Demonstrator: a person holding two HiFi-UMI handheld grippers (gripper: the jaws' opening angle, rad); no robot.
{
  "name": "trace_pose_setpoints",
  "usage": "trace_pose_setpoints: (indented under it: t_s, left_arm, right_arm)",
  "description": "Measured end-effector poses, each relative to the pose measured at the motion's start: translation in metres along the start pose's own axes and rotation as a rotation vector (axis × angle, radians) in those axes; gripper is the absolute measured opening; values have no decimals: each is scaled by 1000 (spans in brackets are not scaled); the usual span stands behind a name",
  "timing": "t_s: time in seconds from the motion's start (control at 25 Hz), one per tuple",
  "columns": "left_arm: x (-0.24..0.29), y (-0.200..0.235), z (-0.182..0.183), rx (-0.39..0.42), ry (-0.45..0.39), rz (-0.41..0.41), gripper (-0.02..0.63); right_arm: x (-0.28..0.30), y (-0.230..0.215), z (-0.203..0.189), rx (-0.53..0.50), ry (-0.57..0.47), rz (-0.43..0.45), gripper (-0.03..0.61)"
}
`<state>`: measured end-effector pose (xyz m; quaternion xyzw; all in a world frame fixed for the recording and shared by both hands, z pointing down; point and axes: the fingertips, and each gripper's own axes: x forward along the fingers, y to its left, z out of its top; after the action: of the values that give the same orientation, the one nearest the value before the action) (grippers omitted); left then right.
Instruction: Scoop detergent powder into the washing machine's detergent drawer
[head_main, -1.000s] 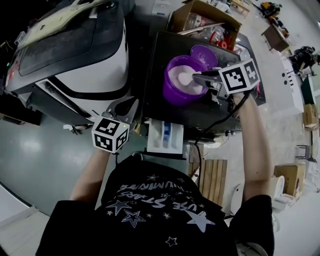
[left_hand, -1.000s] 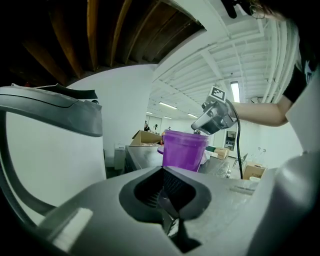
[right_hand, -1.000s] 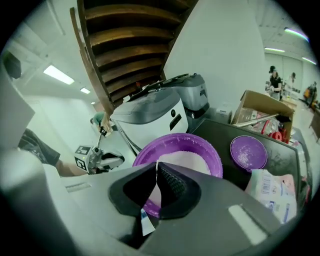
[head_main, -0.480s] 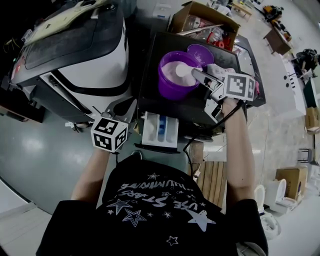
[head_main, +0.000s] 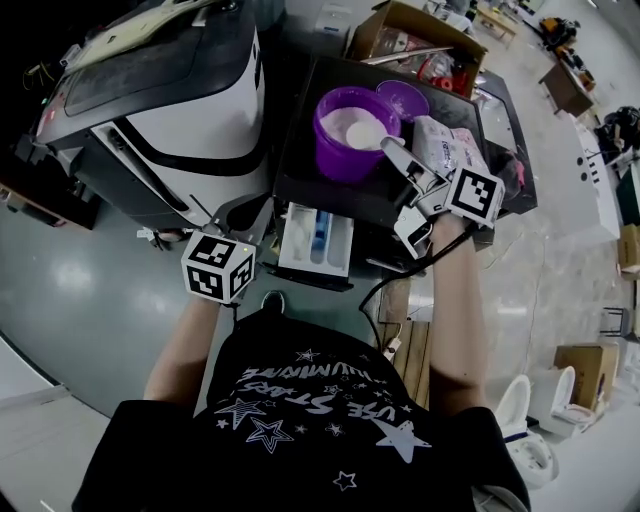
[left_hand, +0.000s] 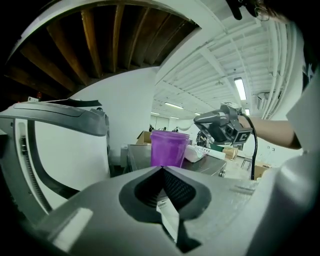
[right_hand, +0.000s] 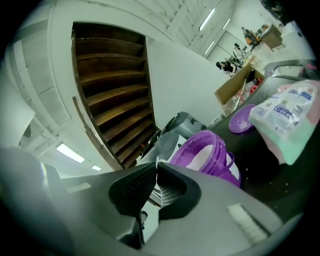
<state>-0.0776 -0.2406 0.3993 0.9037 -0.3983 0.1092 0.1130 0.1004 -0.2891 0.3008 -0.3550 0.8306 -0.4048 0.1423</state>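
Over one second the right gripper (head_main: 398, 158), clamped on the scoop (head_main: 366, 133), drew back toward the person. Its marker cube (head_main: 473, 195) swung from beside the purple tub (head_main: 335, 165) to the washer top's (head_main: 300, 150) front edge. The scoop, earlier dipped mid-tub in the powder (head_main: 335, 125), rose heaped near the tub's right rim.

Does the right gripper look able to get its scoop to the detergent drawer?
Probably yes: the detergent drawer stands pulled open with nothing over it, the left gripper sits off to its side, and the right gripper holds the scoop nearby.
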Motion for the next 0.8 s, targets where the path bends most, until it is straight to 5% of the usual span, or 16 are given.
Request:
trace_pose_setpoints:
  t_s: [0.44,0.8]
  left_arm:
    - [-44,-29,-39,-43,54,103,2]
    - [-66,-37,-73,-86,108,143,2]
  right_arm:
    - [-36,10,-81,135,68,112,35]
    - [-44,-12,-140,171,125,99,35]
